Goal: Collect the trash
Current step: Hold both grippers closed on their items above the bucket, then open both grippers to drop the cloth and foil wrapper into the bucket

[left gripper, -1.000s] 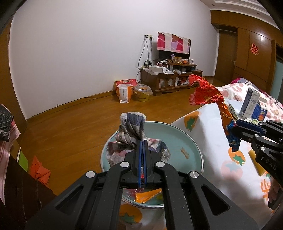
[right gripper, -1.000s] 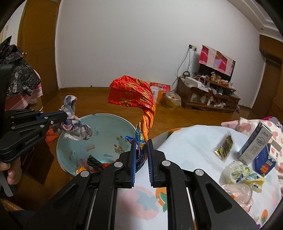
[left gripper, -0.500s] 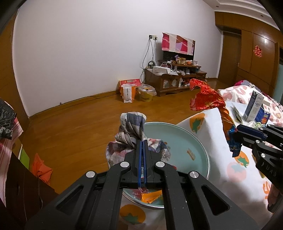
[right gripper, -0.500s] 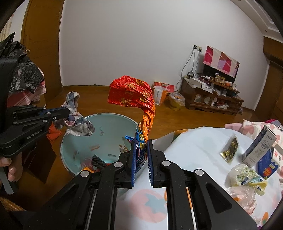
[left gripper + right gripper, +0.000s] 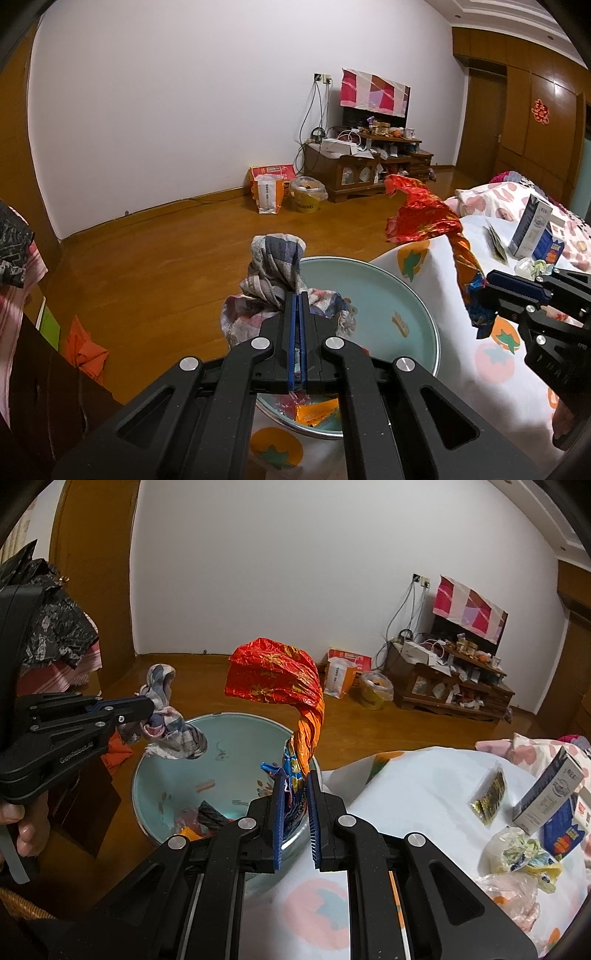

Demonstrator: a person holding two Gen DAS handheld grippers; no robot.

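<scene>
I'm holding a red foil wrapper (image 5: 291,716) pinched in my right tool (image 5: 295,794), rising upright just right of the basin (image 5: 155,786); my left tool (image 5: 297,314) is clamping a checked rag (image 5: 275,269) directly above it.

A table (image 5: 424,797) under a white cloth printed with orange fruit fills the near right. On it lie a gold packet (image 5: 487,800), a standing carton (image 5: 546,792), a blue box (image 5: 563,829) beside it and crumpled plastic bags (image 5: 517,853). At the table's left edge sits a pale green basin (image 5: 173,775) holding scraps. Around them spreads a wooden floor (image 5: 166,258).
</scene>
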